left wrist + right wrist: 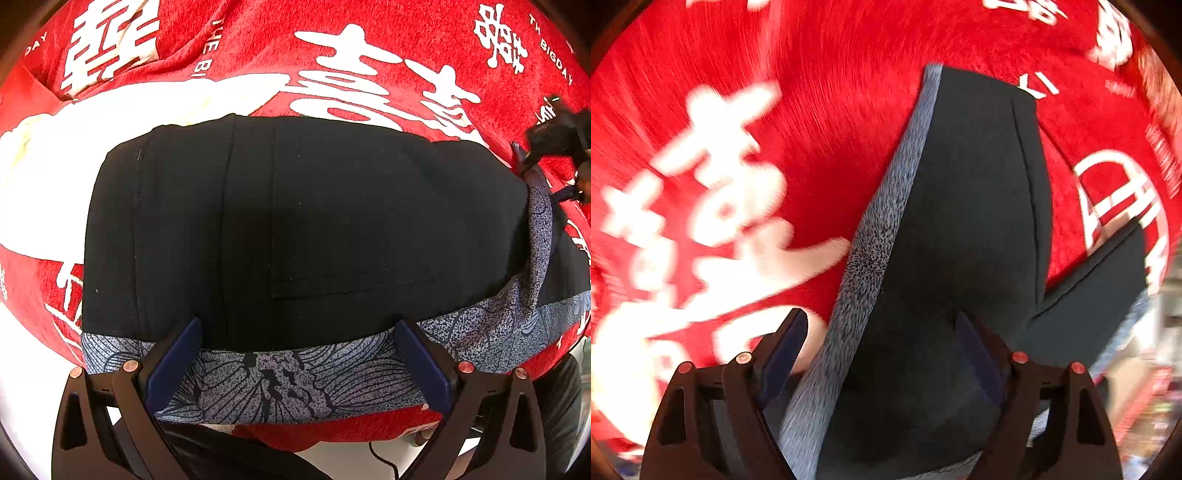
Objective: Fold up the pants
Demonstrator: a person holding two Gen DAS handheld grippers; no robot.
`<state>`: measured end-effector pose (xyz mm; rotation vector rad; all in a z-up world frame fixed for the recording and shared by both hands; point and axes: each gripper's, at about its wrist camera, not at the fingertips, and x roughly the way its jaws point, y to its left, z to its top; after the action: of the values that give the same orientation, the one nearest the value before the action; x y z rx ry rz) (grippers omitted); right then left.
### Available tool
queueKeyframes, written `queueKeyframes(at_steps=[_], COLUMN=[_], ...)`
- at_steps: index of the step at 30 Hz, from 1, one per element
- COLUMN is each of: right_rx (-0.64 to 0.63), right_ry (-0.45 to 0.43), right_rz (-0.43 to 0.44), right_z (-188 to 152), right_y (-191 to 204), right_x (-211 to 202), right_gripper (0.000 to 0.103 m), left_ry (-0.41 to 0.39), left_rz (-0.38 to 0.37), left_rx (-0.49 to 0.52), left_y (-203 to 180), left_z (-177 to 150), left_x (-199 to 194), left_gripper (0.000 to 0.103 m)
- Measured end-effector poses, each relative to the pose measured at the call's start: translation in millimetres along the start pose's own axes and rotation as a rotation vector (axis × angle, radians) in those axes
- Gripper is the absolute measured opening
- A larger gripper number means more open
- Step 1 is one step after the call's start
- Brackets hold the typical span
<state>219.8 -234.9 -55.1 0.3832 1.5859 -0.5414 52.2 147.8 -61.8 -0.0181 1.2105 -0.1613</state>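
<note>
The pants (295,229) are black with a grey-blue floral waistband (280,380) and lie on a red cloth. My left gripper (297,363) is open, with its two blue pads either side of the waistband at the near edge. In the right wrist view the pants (960,229) show again, blurred by motion, with the patterned band (882,229) running up the left side. My right gripper (882,354) is open, with the black fabric and band between its fingers. The right gripper also shows in the left wrist view (554,147) at the pants' far right corner.
The red cloth (406,44) with large white characters covers the table under the pants. Its near edge (332,432) drops off just below the waistband. A black cable (384,458) hangs below that edge. Blurred room clutter (1152,387) shows at the right.
</note>
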Motion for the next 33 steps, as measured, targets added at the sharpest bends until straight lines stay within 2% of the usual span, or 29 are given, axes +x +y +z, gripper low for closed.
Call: queueKeyframes(at_steps=[1, 2, 3, 4, 6, 8, 11, 14, 18, 19, 20, 21, 23, 25, 26, 28, 29, 30, 33], right_rx=[-0.020, -0.035, -0.026, -0.015, 0.008, 0.043, 0.068, 0.104, 0.139, 0.156, 0.184, 0.213, 0.224, 0.188, 0.142, 0.112, 0.114, 0.125, 0.099], right_ry=[0.031, 0.038, 0.005, -0.024, -0.056, -0.091, -0.184, -0.314, -0.431, -0.438, -0.434, -0.414, -0.347, -0.381, -0.414, -0.448, -0.465, -0.485, -0.508], right_rz=[-0.044, -0.056, -0.049, -0.031, 0.082, 0.173, 0.268, 0.390, 0.453, 0.466, 0.482, 0.497, 0.564, 0.550, 0.524, 0.526, 0.533, 0.523, 0.544], right_z=[0, -1, -4, -7, -16, -27, -56, -97, -138, -144, -149, -152, -155, -157, -155, -149, -145, -136, -103], right_y=[6, 8, 3, -4, -27, -52, -86, -121, -155, -163, -172, -182, -197, -198, -197, -195, -198, -199, -187], right_x=[10, 17, 16, 14, 6, -5, -24, -43, -43, -38, -28, -19, 0, -5, -12, -22, -27, -35, -53], right_gripper=[0.084, 0.070, 0.047, 0.042, 0.024, 0.018, 0.014, 0.009, 0.008, 0.008, 0.008, 0.008, 0.008, 0.009, 0.016, 0.049, 0.081, 0.092, 0.092], left_ry=[-0.001, -0.007, -0.016, -0.023, -0.033, -0.033, -0.021, 0.014, 0.071, 0.102, 0.148, 0.160, 0.079, 0.083, 0.082, 0.086, 0.086, 0.082, 0.060], left_rz=[0.000, 0.001, -0.004, -0.016, -0.042, -0.086, -0.207, -0.337, -0.478, -0.477, -0.421, -0.356, -0.258, -0.202, -0.186, -0.181, -0.185, -0.180, -0.134], left_rx=[0.000, -0.005, -0.008, -0.005, 0.033, 0.075, 0.122, 0.119, 0.086, 0.105, 0.136, 0.163, 0.277, 0.387, 0.413, 0.428, 0.427, 0.432, 0.457], left_y=[0, 0, -2, -4, -19, -38, -78, -110, -161, -176, -190, -198, -220, -241, -247, -258, -262, -266, -272], left_z=[0, 0, -1, 0, 2, 7, 20, 37, 54, 52, 47, 39, 24, 9, 5, 3, 3, 4, 3], left_x=[-1, -5, -8, -12, -19, -24, -32, -31, -11, 2, 19, 29, 22, 21, 20, 18, 17, 17, 18], left_gripper=[0.103, 0.103, 0.103, 0.103, 0.103, 0.103, 0.103, 0.103, 0.103, 0.103, 0.103, 0.103, 0.103, 0.103, 0.103, 0.103, 0.103, 0.103, 0.103])
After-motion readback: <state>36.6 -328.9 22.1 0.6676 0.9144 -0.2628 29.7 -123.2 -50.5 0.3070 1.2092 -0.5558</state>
